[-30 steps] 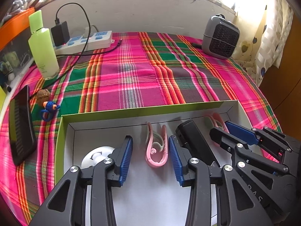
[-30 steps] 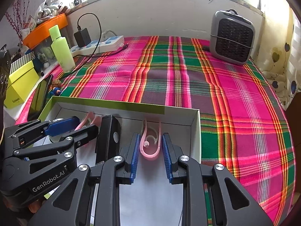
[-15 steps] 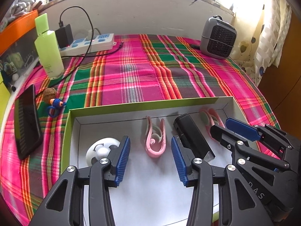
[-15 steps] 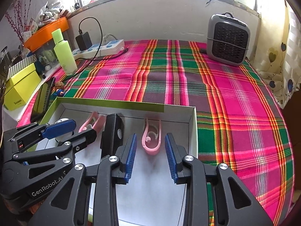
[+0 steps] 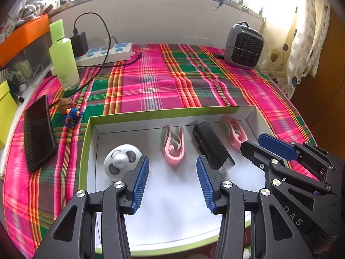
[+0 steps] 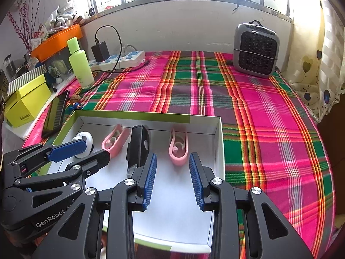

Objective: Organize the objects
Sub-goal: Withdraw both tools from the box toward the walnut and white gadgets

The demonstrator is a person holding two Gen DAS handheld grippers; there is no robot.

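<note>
A shallow white tray (image 5: 92, 151) with a lime-green rim is sitting on the plaid cloth. Inside, four things are lying in a row near its far wall: a round white gadget (image 5: 121, 161) with dark spots at the left, a pink clip (image 5: 173, 149) lying flat, a black rectangular device (image 5: 212, 149) resting at a slant, and a second pink clip (image 5: 234, 135) tilting toward the right wall.

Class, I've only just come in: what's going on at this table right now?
A person is tidying small things into a shallow box with two handheld tongs. Both the left tongs and right tongs hover open and empty above it. Inside lie two pink clips, a black device and a white round gadget.
</note>
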